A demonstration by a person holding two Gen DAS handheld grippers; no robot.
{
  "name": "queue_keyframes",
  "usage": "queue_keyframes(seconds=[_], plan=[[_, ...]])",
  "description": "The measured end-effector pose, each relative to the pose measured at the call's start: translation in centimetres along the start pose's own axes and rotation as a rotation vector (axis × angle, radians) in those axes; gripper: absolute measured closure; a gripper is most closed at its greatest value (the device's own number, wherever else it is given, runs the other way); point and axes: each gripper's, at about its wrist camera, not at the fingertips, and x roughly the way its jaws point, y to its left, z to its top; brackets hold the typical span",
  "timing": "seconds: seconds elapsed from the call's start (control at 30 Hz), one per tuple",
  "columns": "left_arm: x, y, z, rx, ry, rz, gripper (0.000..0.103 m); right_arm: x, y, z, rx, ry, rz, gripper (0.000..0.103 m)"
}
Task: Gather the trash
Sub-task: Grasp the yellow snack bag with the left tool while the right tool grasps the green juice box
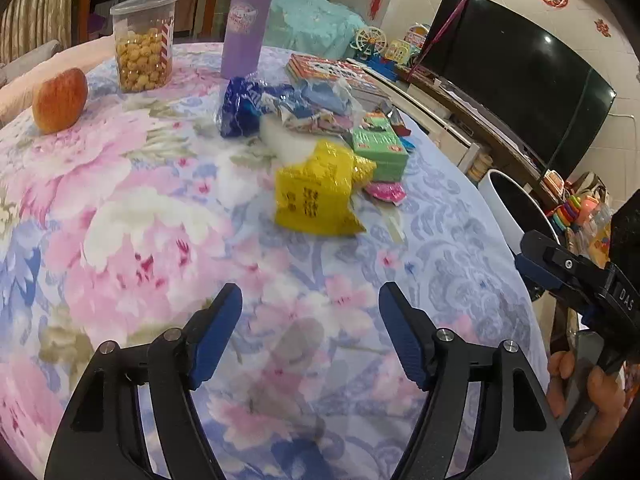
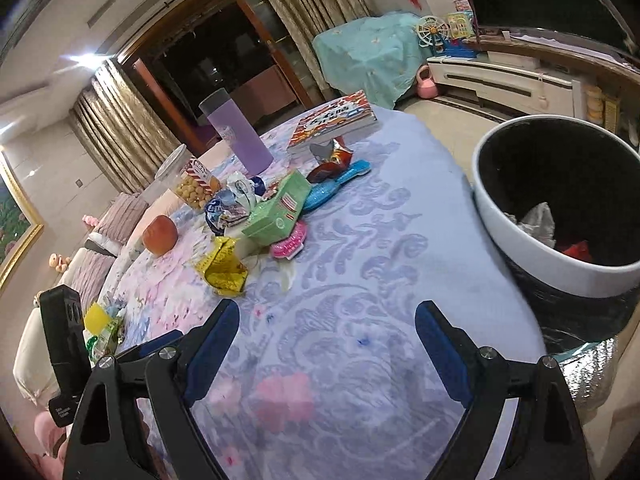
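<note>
Approach stage, as I judge it: both claws hang over the near part of the table with the floral pink-and-blue cloth [image 1: 132, 216], neither touching any litter. The left claw [image 1: 310, 332] and the right claw [image 2: 327, 346] both stand wide apart with nothing between them. The crumpled yellow plastic wrapper [image 1: 320, 196] lies nearest, toward the middle, with more wrappers behind it. The white round bin with black liner [image 2: 532, 248] stands off the right edge. Next likely needs reaching forward and closing on the yellow wrapper
</note>
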Motion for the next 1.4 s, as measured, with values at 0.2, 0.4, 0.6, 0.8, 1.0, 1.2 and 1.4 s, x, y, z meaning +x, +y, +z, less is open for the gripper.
queue_keyframes(seconds=[0.2,0.4,0.6,0.8,1.0,1.2,1.4], plan=[[1.2,0.2,1.9,0.01,0.0,-0.003,0.03,2.9,0.2,1.0,0.046,0.03,0.034,0.012],[2.6,0.3,3.2,0.028,0.013,-0.004,0.03,5.5,0.0,2.7,0.102,0.053,0.09,0.012],[3.1,0.7,4.1,0.027,0.005,-0.031,0.03,8.0,0.7,5.4,0.111,0.055,0.125,0.013],[4.1,1.0,4.5,0.029,0.004,-0.044,0.038,11.7,1.6,7.0,0.096,0.092,0.155,0.02],[4.2,0.5,4.3,0.052,0.004,-0.079,0.058,13.9,2.0,6.7,0.099,0.129,0.178,0.059],[3.0,0.1,3.5,0.062,-0.018,-0.082,0.059,10.5,2.4,6.3,0.044,0.061,0.19,0.068],[1.3,-0.1,1.8,0.059,-0.016,-0.082,0.059,6.1,0.8,4.9,0.046,0.025,0.179,0.069]])
